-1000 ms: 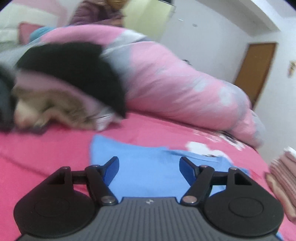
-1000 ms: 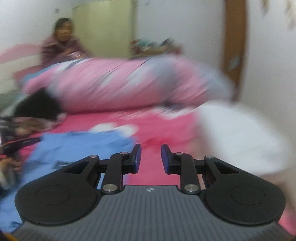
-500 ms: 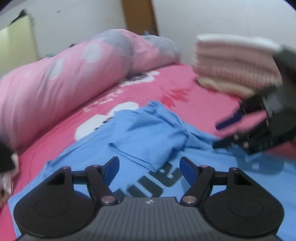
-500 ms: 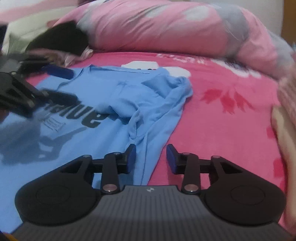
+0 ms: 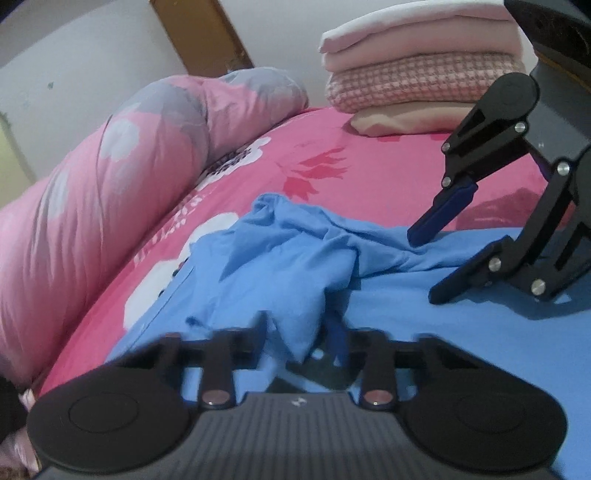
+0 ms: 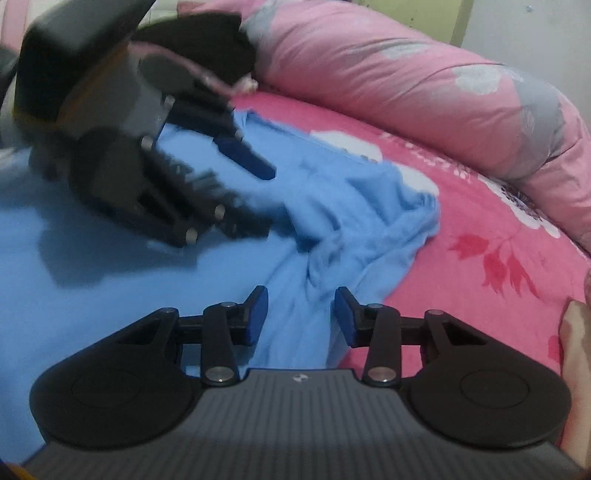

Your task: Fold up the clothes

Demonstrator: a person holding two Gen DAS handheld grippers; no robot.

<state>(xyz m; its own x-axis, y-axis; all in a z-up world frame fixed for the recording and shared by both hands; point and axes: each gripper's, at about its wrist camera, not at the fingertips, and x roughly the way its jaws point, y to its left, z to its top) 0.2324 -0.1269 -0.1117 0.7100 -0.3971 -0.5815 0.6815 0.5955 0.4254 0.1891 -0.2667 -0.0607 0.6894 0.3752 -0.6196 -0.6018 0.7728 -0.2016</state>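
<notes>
A light blue T-shirt (image 5: 461, 332) lies spread on the pink bed sheet (image 5: 369, 155), with one sleeve crumpled into a ridge (image 5: 295, 251). My left gripper (image 5: 302, 336) is low over the shirt and open, its blurred fingers on either side of a raised fold. The right gripper (image 5: 426, 266) comes in from the right, tips down at the shirt's edge. In the right wrist view the right gripper (image 6: 302, 315) is open astride the bunched sleeve of the T-shirt (image 6: 369, 206). The left gripper (image 6: 264, 201) faces it from the upper left.
A stack of folded pink and checked clothes (image 5: 424, 74) stands on the bed beyond the shirt. A long rolled pink quilt (image 5: 110, 184) (image 6: 406, 74) lines the far side. A dark garment pile (image 6: 207, 40) lies behind the left gripper. A brown door (image 5: 199, 33) is in the wall.
Both grippers have dropped closer to the blue shirt and toward each other at the crumpled sleeve. The left fingers have narrowed around a fold. The right fingers keep about the same gap.
</notes>
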